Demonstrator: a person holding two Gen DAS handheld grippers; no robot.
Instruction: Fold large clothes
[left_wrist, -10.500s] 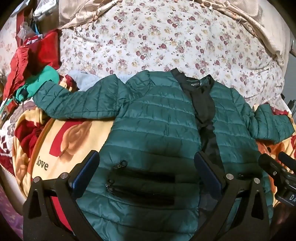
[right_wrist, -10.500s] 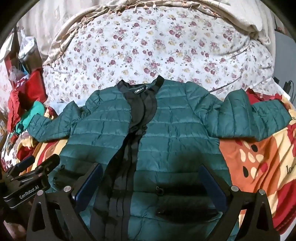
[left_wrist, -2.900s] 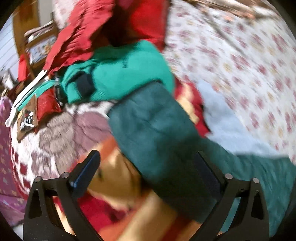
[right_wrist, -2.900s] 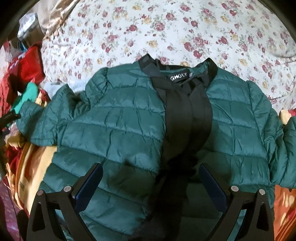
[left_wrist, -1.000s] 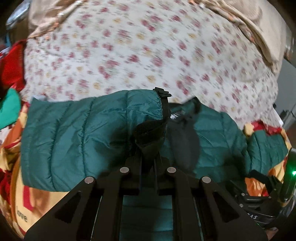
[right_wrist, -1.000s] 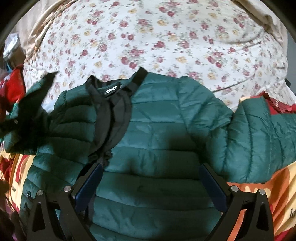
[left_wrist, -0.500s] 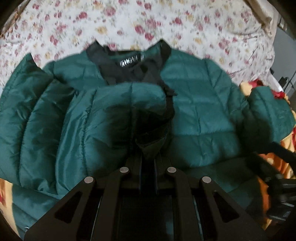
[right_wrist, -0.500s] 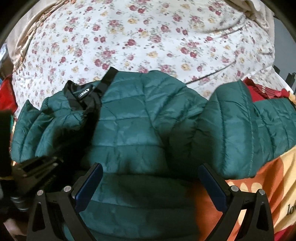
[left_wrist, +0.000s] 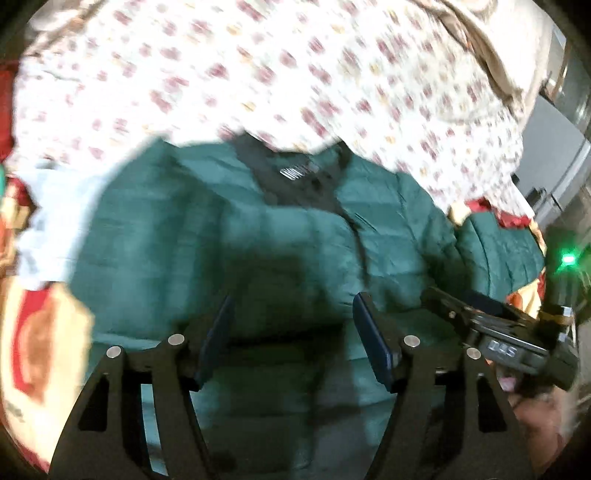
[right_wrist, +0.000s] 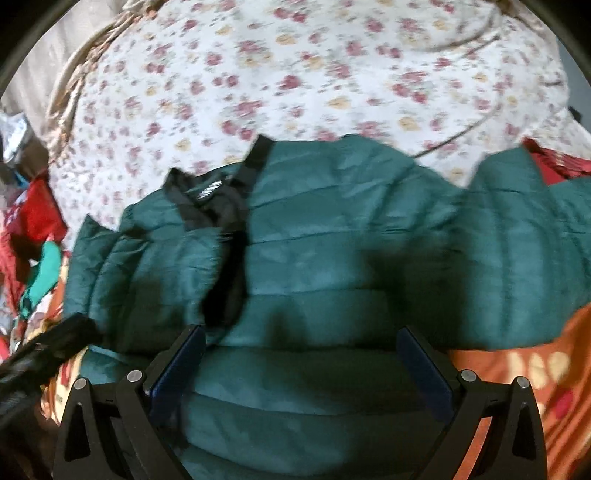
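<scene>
A dark green quilted jacket (left_wrist: 280, 258) with a black collar and front band lies on the bed; it also shows in the right wrist view (right_wrist: 332, 258). Its left sleeve (left_wrist: 177, 243) is folded across the chest, the cuff near the black band (right_wrist: 225, 288). The right sleeve (right_wrist: 517, 236) still stretches out sideways. My left gripper (left_wrist: 291, 328) is open and empty just above the folded sleeve. My right gripper (right_wrist: 301, 365) is open and empty over the lower right half of the jacket. Both views are blurred.
A floral bedspread (right_wrist: 295, 74) lies behind the jacket. An orange and red patterned blanket (right_wrist: 517, 369) is under it on both sides (left_wrist: 33, 332). Red and teal clothes (right_wrist: 37, 236) are piled at the left. The right gripper's body (left_wrist: 509, 343) shows at the left wrist view's right edge.
My left gripper carried the left sleeve cuff over the jacket's chest, then opened and let it go, and has drawn back. My right gripper stayed open and shifted a little.
</scene>
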